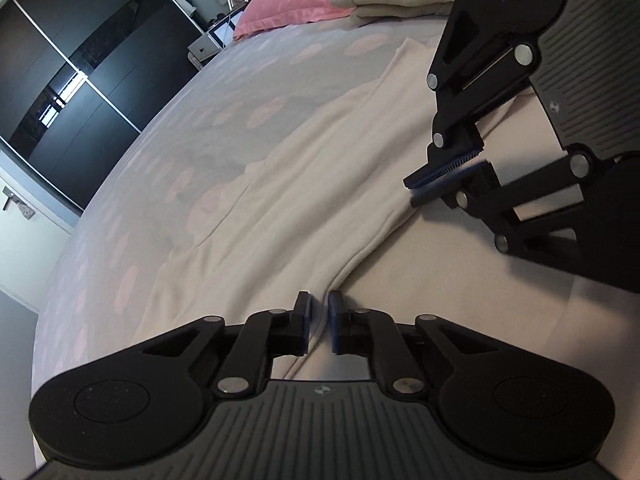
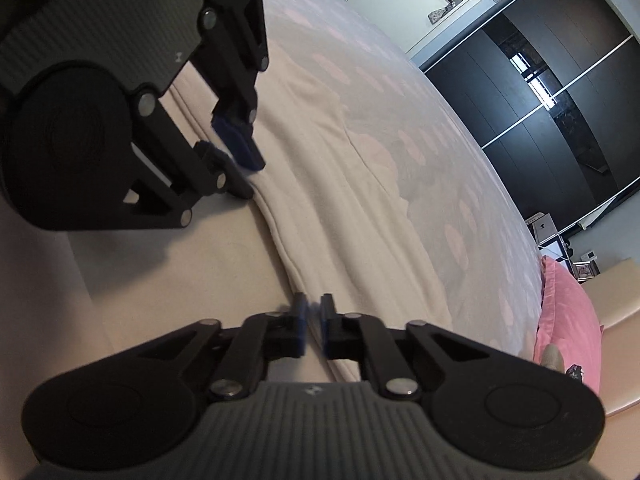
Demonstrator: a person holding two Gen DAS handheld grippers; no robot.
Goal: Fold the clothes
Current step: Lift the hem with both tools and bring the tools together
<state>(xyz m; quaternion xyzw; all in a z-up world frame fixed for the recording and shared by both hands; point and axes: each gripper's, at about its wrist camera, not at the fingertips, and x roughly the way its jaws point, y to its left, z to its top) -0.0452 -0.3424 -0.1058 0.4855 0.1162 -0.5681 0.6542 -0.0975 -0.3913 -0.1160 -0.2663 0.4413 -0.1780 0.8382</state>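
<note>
The left hand-held gripper (image 1: 319, 322), at the bottom of its own view, is matte black: two round discs flank a grey ribbed plate with a small white emblem, and silver rivets pin its jointed links. Blue pads (image 1: 306, 320) line its fingers. The right hand-held gripper (image 1: 448, 178), at the upper right, shows the same build, its blue pads ridged

Bedroom. Bed (image 1: 224, 92) covered by a pale grey spread with pink oval spots. Pink pillow (image 1: 296, 0) at its head, beige headboard (image 2: 608, 280) behind. Dark glossy sliding-door wardrobe (image 1: 68, 80) with pale dividing strips along one side, reflecting a window. Walls pale. Small cluttered bedside table (image 1: 208, 42).
</note>
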